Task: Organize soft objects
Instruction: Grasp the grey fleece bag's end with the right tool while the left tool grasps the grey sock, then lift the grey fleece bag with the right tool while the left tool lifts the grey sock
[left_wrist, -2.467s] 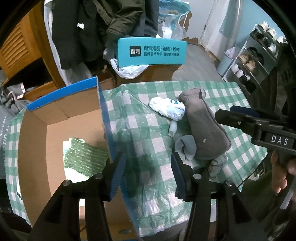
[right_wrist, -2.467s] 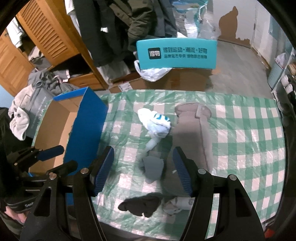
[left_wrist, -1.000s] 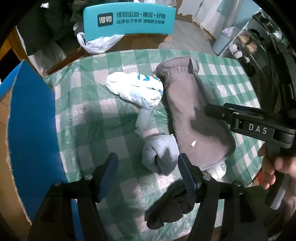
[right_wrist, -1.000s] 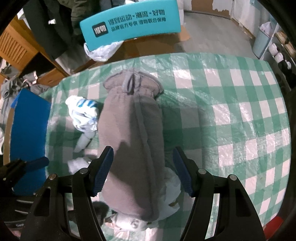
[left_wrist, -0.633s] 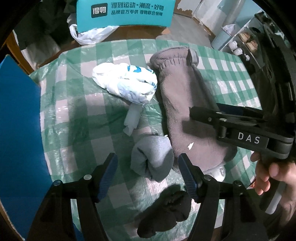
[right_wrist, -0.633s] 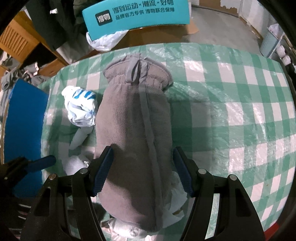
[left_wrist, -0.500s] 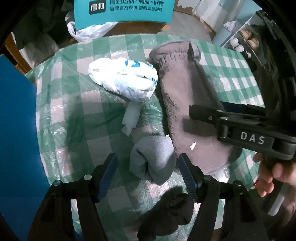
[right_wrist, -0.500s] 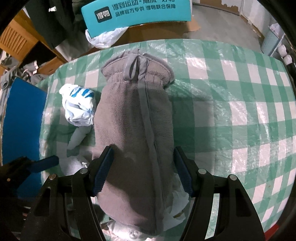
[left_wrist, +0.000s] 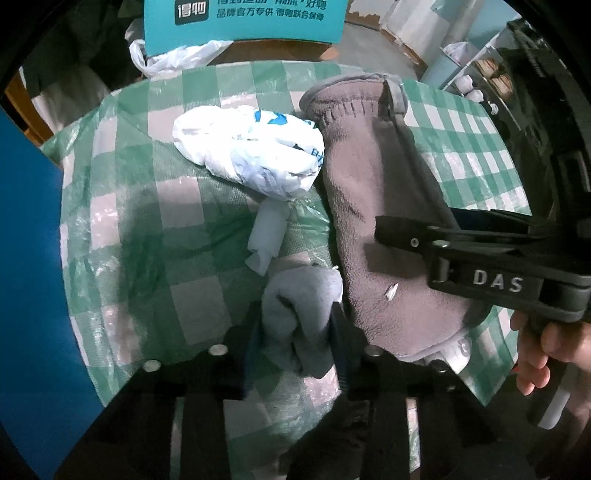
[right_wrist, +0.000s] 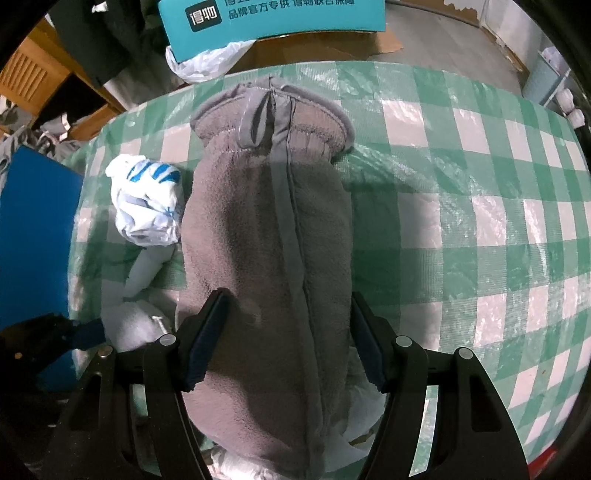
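Left gripper (left_wrist: 297, 334): its fingers (left_wrist: 253, 343) have closed in on the rolled light-grey sock (left_wrist: 299, 314), one blue pad pressed to each side of the bundle, which sits low on the counter (left_wrist: 147, 206) at the near edge.

Right gripper (right_wrist: 286, 343): spread wide, its fingers (right_wrist: 207, 332) straddling the lower half of the big grey fleece mitt (right_wrist: 266, 240); the pads sit just at the mitt's two edges, and I cannot tell whether they touch it. It has hold of nothing.

Grey fleece mitt: lies lengthwise along the counter, cuff with its hanging loop at the far end, rounded end toward the grippers. In the left wrist view it lies just right of the rolled sock, touching it.

White and blue plastic bundle (left_wrist: 251, 155): crumpled, resting against the mitt's left side near the cuff, with a twisted white tail trailing down toward the rolled sock.

White fabric (right_wrist: 365, 413): something pale peeks out from under the mitt's near end; too hidden to tell what it is.

Counter: covered in a green and white checked plastic cloth, wrinkled and shiny.

Blue box wall (left_wrist: 29, 258): stands along the counter's left edge.

Teal sign (left_wrist: 243, 18): printed with white characters, standing beyond the far edge, a white plastic bag (left_wrist: 173, 59) bunched beneath it.
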